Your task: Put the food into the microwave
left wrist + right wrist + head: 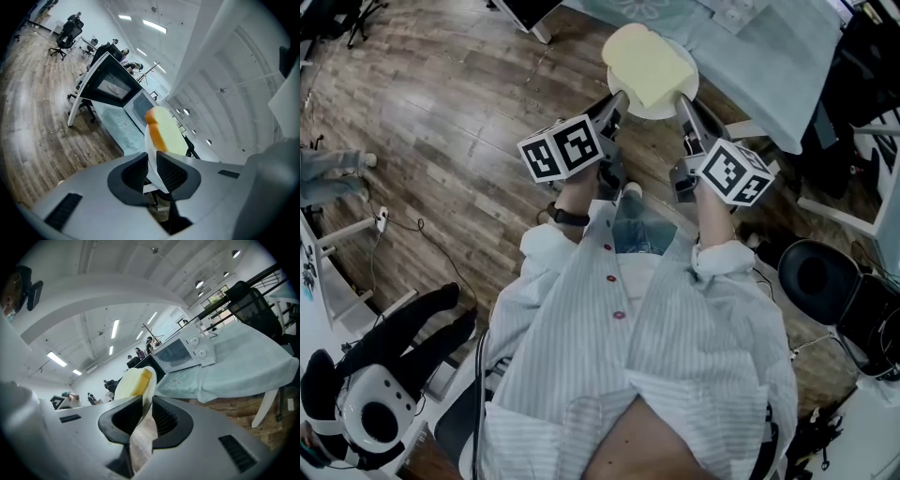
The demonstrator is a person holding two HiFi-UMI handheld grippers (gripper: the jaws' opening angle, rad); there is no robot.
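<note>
A white plate (pixel 670 105) carries a pale yellow slice of bread (pixel 649 62) and is held in the air between both grippers. My left gripper (pixel 616 99) is shut on the plate's left rim (pixel 151 154), and my right gripper (pixel 682 101) is shut on its right rim (pixel 149 394). The bread (pixel 164 131) shows past the left jaws and, as the bread (pixel 132 383), past the right jaws. The white microwave (pixel 180 353) stands ahead on a table with its door open (pixel 108 84).
A table with a pale green cloth (pixel 769 56) lies just beyond the plate. A black office chair (pixel 825 281) stands at the right and a black-and-white soft toy (pixel 375 394) at the lower left. Wooden floor (pixel 459 112) spreads to the left.
</note>
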